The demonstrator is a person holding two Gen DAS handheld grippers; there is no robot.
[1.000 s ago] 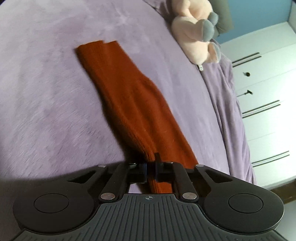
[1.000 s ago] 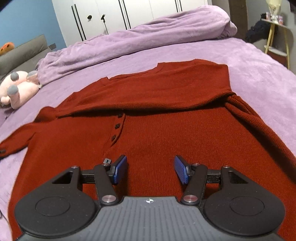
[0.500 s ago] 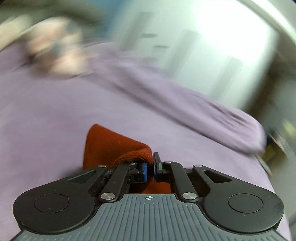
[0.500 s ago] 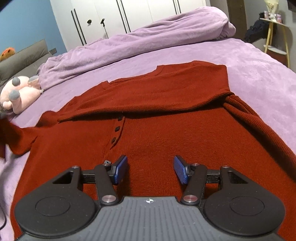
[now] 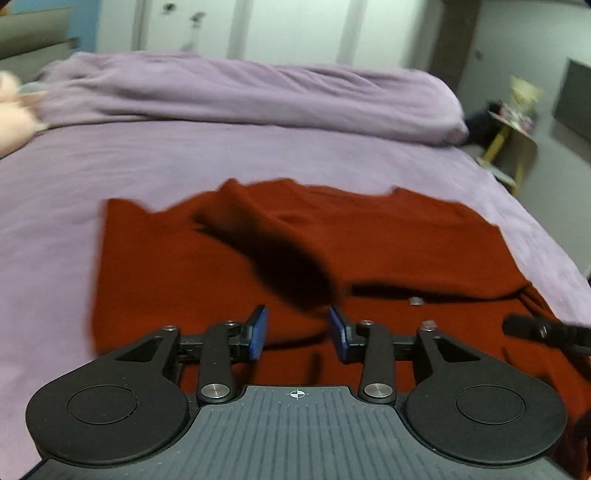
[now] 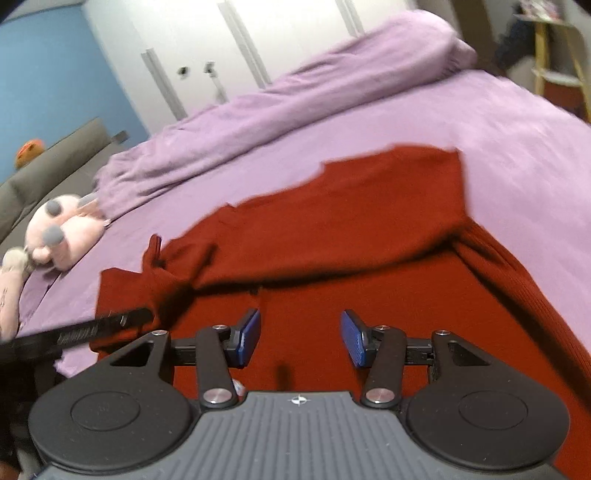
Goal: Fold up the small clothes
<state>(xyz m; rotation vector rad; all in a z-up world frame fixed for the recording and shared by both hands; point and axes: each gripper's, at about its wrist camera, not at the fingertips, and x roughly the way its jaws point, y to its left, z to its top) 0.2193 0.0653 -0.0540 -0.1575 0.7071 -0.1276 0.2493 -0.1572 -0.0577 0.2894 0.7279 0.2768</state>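
Note:
A rust-red knit sweater (image 5: 388,243) lies flat on the purple bed (image 5: 221,155), its right sleeve folded across the chest (image 6: 351,214). My left gripper (image 5: 297,328) hovers over the sweater's body with its jaws opening. The left sleeve's end (image 5: 291,269), dark and blurred, hangs just beyond the blue pads (image 5: 258,332), which do not press on it. In the right wrist view that sleeve (image 6: 162,277) drapes near one finger (image 6: 110,323) of the left gripper. My right gripper (image 6: 301,338) is over the sweater's lower part, its jaws closing slightly with nothing between them.
A pink plush toy (image 6: 62,236) lies at the bed's left side by a grey headboard (image 6: 55,162). A bunched purple duvet (image 6: 295,110) runs along the far edge before white wardrobe doors (image 5: 295,29). A yellow side table (image 5: 517,125) stands beyond the bed's right edge.
My left gripper carried the sleeve end from the bed's left side over the sweater's body, rolled level, then opened and let it go. My right gripper lifted slightly and narrowed a little.

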